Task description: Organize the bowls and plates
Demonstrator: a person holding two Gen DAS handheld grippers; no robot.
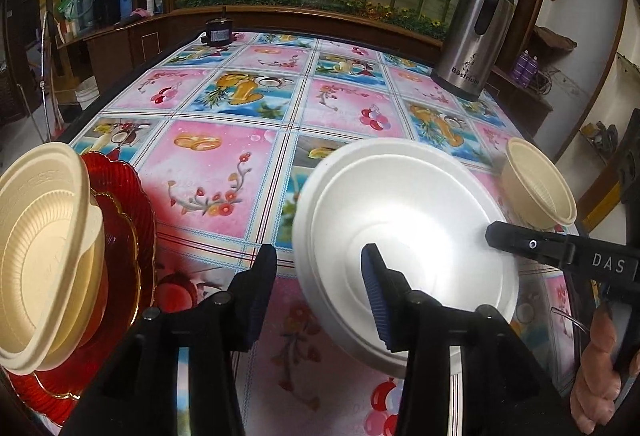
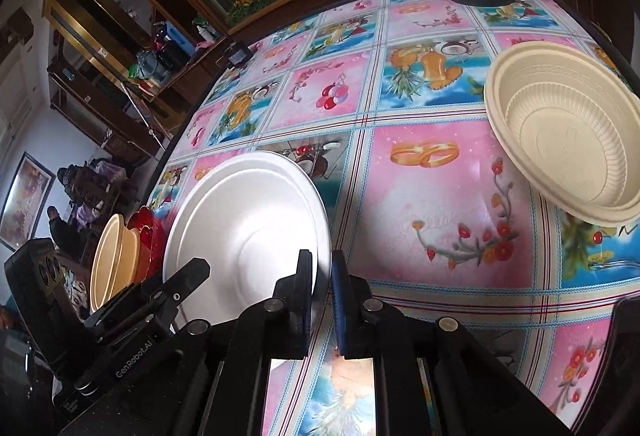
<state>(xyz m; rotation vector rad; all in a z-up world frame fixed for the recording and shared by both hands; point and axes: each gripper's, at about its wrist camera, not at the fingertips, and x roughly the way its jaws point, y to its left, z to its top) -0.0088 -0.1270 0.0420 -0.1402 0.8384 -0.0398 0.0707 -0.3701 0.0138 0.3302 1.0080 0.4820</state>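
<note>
A white foam plate (image 1: 404, 228) is held tilted above the table. My right gripper (image 2: 321, 300) is shut on its rim (image 2: 256, 224); its finger (image 1: 516, 236) shows at the plate's right edge in the left wrist view. My left gripper (image 1: 316, 292) is open, with one blue-padded finger (image 1: 376, 292) over the plate and the other beside it. Cream bowls (image 1: 44, 248) are stacked on a red plate (image 1: 128, 236) at the left, also in the right wrist view (image 2: 112, 260). Another cream bowl (image 1: 540, 184) sits to the right, seen larger in the right wrist view (image 2: 568, 132).
A steel thermos jug (image 1: 476, 36) stands at the table's far right. A small black object (image 1: 218, 32) sits at the far edge. The table (image 1: 260, 140) has a pink and blue patterned cloth. A wooden ledge with artificial flowers runs behind it.
</note>
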